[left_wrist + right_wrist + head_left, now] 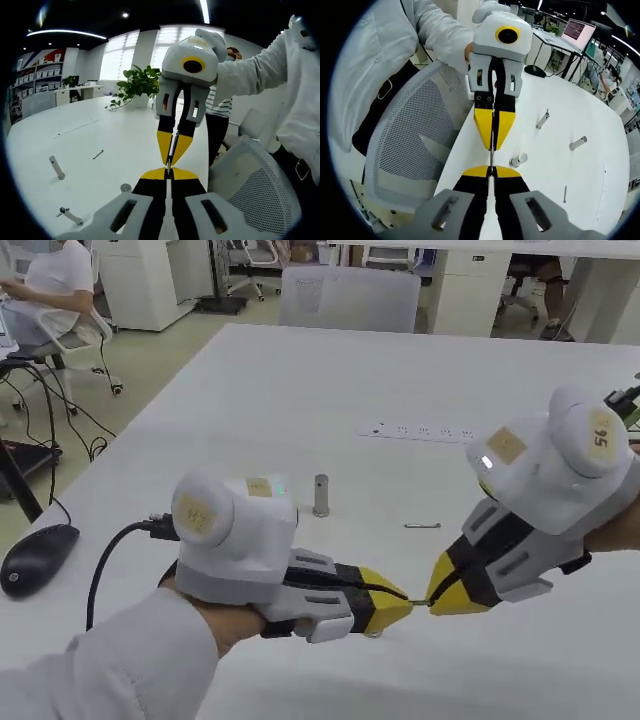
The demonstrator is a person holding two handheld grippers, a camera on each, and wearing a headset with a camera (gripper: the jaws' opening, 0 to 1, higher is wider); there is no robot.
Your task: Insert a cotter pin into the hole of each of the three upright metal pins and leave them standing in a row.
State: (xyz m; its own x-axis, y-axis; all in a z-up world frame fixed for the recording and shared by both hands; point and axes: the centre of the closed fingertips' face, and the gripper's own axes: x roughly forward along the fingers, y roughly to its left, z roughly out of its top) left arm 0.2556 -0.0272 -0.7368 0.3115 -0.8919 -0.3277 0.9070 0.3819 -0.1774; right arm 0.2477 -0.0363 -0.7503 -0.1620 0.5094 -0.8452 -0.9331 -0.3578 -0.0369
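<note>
**Risk.** Both grippers clamp one cotter pin (419, 601), end to end, above the near part of the workbench (300, 380).
- If the hands pull or twist against each other, the thin wire could bend and then fail to enter a hole.
- If one gripper lets go while the other has only the wire's tip, the pin could swing or drop.
- The nearest metal pin (518, 160) stands just below the meeting tips. A downward drift could topple it and break the row.

**Pose.**
- The left gripper (405, 602) comes in from the near left, lying almost level and pointing right. Its jaws are closed on one end of the wire.
- The right gripper (435, 600) comes from the right, tilted down and leftward. Its jaws are pinched on the other end.
- The tips nearly meet.

**Other items.**
- The far metal pin (321, 495) stands upright and empty.
- A third metal pin (70, 216) appears to carry a wire through its head.
- A loose cotter pin (422, 526) lies to the right of the far pin.
</note>
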